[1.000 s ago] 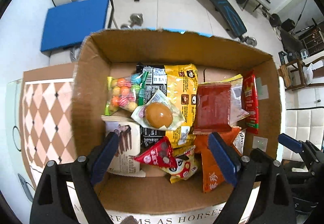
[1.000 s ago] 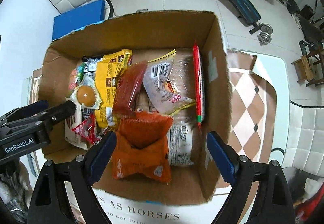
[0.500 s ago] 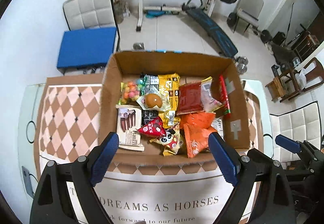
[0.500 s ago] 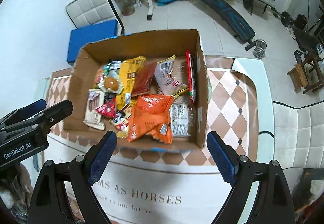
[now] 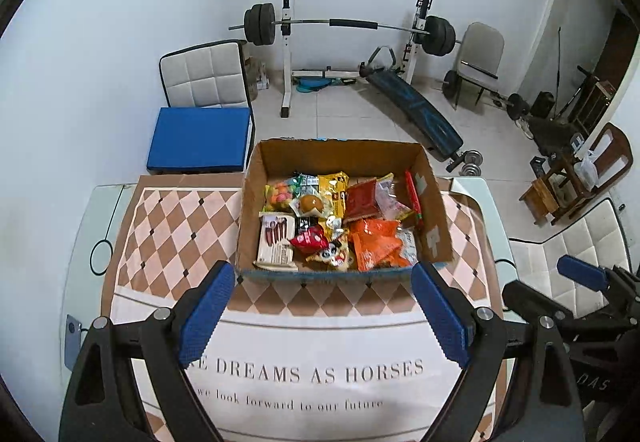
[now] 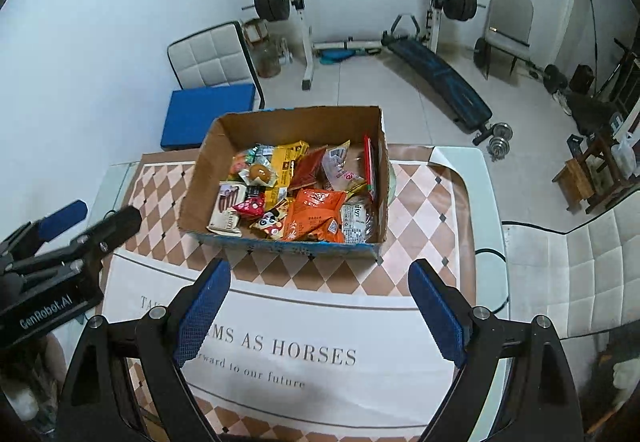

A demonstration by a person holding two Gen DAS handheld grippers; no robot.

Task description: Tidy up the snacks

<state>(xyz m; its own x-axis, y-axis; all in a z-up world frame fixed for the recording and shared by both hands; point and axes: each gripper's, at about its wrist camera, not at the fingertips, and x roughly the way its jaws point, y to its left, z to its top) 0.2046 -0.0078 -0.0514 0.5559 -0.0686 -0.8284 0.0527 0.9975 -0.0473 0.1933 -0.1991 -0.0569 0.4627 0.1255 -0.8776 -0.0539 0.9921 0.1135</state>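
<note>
Grippers, left gripper (image 5: 322, 316) and right gripper (image 6: 320, 310), hang above cardboard box (image 5: 434, 226), jaws wide.

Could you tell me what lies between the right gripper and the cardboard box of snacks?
Only bare tablecloth: its diamond border and part of its printed lettering. Nothing else lies between the right gripper and the cardboard box, as the right wrist view shows.

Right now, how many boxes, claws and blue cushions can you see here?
Box: 1
Claws: 2 (left claw, right claw, both open and empty)
Blue cushion: 1
Total: 4
</note>
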